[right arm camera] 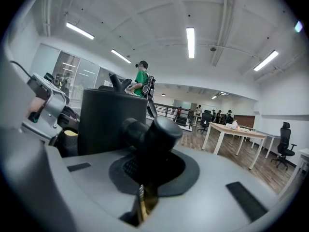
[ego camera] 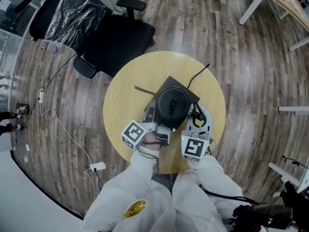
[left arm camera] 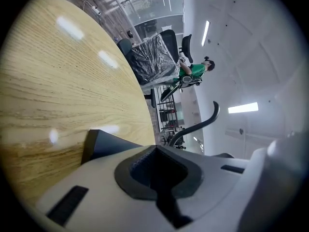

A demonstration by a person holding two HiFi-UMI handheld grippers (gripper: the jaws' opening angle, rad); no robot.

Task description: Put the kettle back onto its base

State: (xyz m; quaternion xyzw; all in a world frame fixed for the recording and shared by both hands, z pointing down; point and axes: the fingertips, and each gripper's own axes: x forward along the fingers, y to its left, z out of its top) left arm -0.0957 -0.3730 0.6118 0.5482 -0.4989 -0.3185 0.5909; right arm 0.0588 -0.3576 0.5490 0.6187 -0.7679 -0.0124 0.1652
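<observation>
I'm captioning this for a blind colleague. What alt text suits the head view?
Seen from above, a black kettle sits over its square base in the middle of a round wooden table, with the person's left gripper and right gripper close against its near side.

White sleeves (ego camera: 212, 178), grey moulded shells (right arm camera: 231, 158), black-and-white marker cubes (ego camera: 133, 133), black ridged fingers (left arm camera: 137, 164)

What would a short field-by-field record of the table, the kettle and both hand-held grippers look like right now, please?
table: round, light wood
kettle: black, over the dark square base; whether seated cannot be told
cord: runs from the base toward the table's far edge
right hand-held gripper: shut on the kettle's handle
left hand-held gripper: shut, nothing between its jaws, near a corner of the base
office chair: black, on the floor beyond the table
</observation>
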